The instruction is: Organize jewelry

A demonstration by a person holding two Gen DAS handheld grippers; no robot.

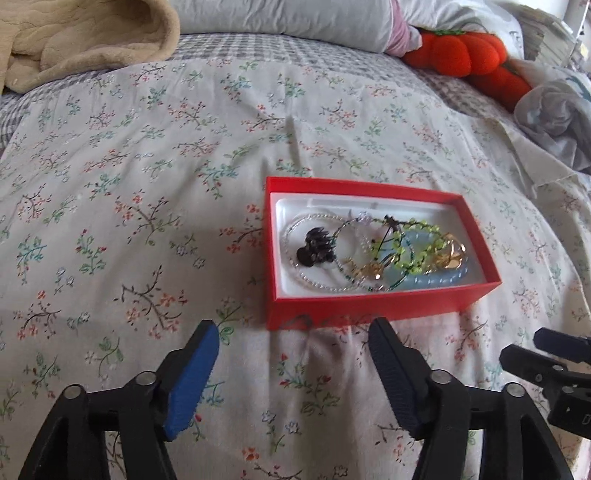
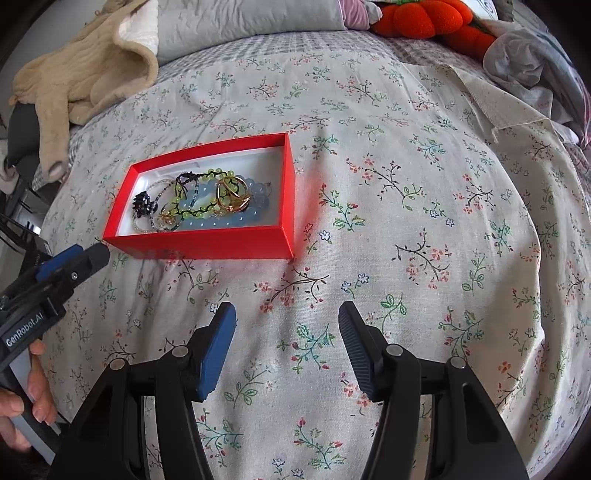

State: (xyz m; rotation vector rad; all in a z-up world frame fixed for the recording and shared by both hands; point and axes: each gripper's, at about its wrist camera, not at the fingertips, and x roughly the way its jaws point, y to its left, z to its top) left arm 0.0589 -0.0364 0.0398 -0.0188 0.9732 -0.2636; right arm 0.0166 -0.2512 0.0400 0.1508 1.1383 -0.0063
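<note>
**Jewelry gathered in the red box, both grippers empty on the bed**

An open red box (image 1: 373, 306) with a white lining sits on the floral bedspread (image 1: 147, 184), and everything else is placed from it. Inside the box lie a clear beaded bracelet (image 1: 295, 240), a small black hair claw (image 1: 314, 251) resting within that bracelet's loop, a green beaded strand on dark cord (image 1: 417, 254), gold rings (image 1: 454, 254) toward the box's right end, and a pale blue beaded bracelet (image 1: 436, 282) underneath them along the near wall.

The left gripper (image 1: 293, 339) hovers just in front of the box's near wall, jaws spread wide with nothing between them. The right gripper (image 2: 288, 321) is in front of the box and off to its right, jaws likewise wide apart and holding nothing.

Behind the box, well apart, a beige blanket (image 1: 74, 37) lies to the left, a grey pillow (image 1: 277, 18) in the middle, and an orange plush toy (image 1: 461, 51) to the right.
</note>
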